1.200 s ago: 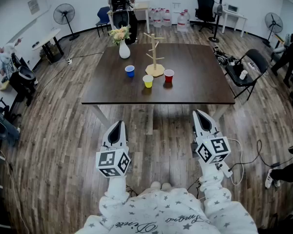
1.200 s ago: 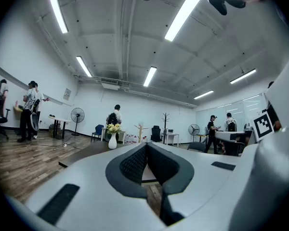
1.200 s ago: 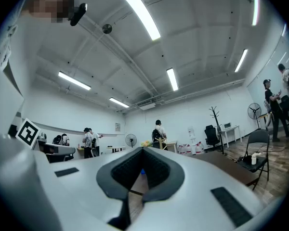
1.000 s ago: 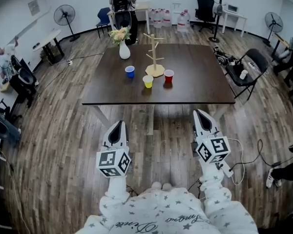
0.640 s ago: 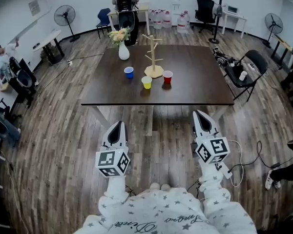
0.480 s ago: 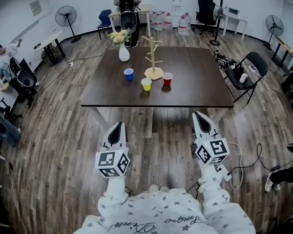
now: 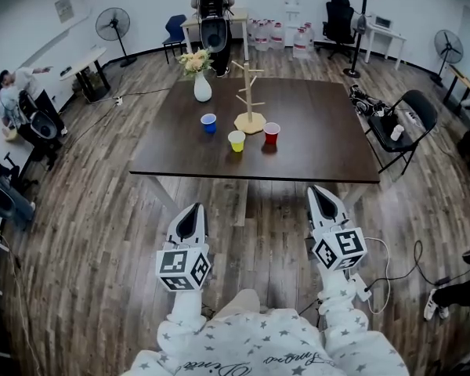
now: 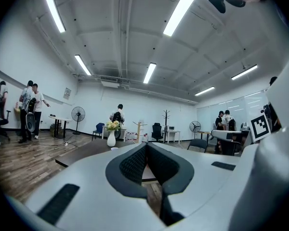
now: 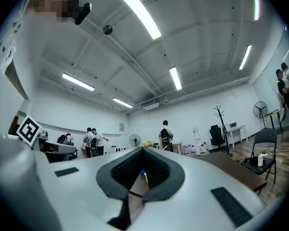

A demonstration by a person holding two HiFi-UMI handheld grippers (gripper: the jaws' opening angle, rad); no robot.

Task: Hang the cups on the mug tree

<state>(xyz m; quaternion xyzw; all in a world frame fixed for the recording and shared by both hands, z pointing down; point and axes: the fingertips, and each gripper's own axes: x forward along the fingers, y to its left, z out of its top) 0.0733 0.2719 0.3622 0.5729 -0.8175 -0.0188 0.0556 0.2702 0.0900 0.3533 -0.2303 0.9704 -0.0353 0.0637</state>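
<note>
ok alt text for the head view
Left tongs and right tongs, shut and empty, hover over wood floor before a dark table holding a mug tree, blue cup, yellow cup, red cup and flower vase.

- Pale wooden mug tree [image 7: 248, 92], upright on a round base, pegs angled upward.
- Upright blue cup [image 7: 209, 123], left of the mug tree, apart from its base.
- Upright yellow cup [image 7: 236, 141], just in front of the base.
- Upright red cup [image 7: 272, 133], front-right of the base, near it.

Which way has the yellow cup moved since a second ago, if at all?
No. The yellow cup still stands in front of the mug tree, between the blue cup and red cup; only the view shifted.
</note>
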